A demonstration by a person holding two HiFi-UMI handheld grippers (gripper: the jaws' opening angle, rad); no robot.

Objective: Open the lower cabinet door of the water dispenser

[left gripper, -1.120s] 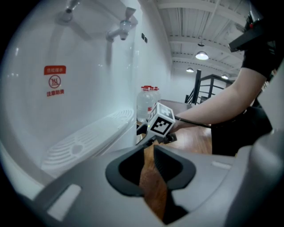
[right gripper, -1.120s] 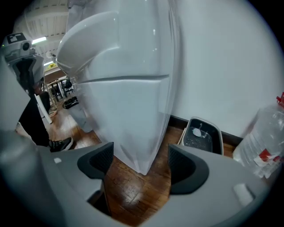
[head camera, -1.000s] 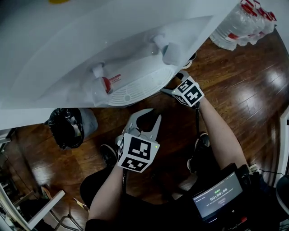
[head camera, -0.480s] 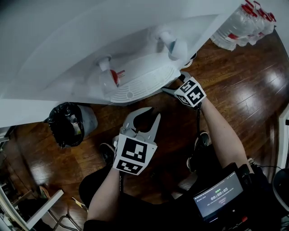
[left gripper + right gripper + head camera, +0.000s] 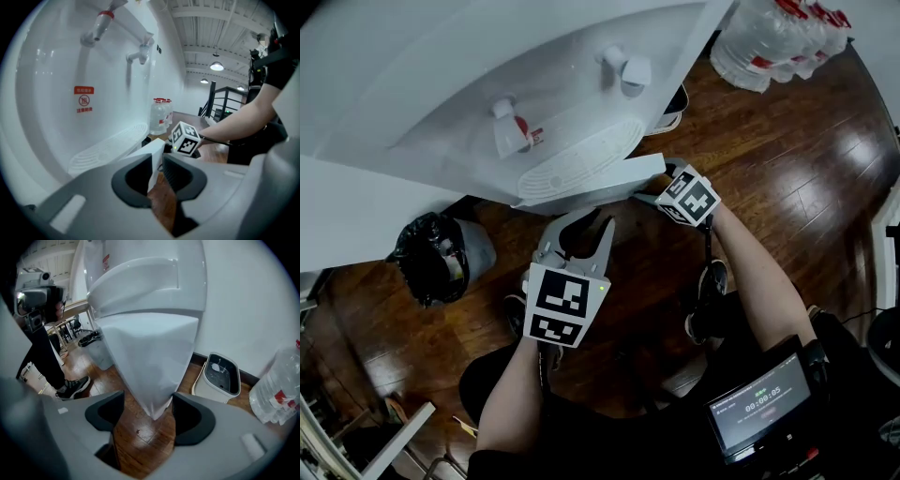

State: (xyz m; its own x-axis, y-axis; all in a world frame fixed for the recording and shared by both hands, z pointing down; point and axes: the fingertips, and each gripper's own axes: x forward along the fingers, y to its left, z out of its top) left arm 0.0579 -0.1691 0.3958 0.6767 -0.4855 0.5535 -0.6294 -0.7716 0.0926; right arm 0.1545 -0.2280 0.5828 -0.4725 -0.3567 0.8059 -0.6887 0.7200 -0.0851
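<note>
our left grey two-jaw gripper (image 5: 578,228) hangs with jaws apart, holding nothing, just beside the flat white lower cabinet door (image 5: 598,176) of the tall white water dispenser (image 5: 469,75). the door looks ajar. our right grey gripper (image 5: 149,414) is closing round its free corner, pads not yet pressing. so shallow a bite could slip off when we pull.

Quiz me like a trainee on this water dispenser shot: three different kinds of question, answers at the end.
1. Which tongs straddle the free end of the door?
2. True or false: the left tongs hold something.
3. In the head view, the red tap is: A left of the other tap, B right of it, C hidden.
Key: 1 the right tongs, closing with the door edge between them. 2 false: apart, gripping nothing. 3 A.
</note>
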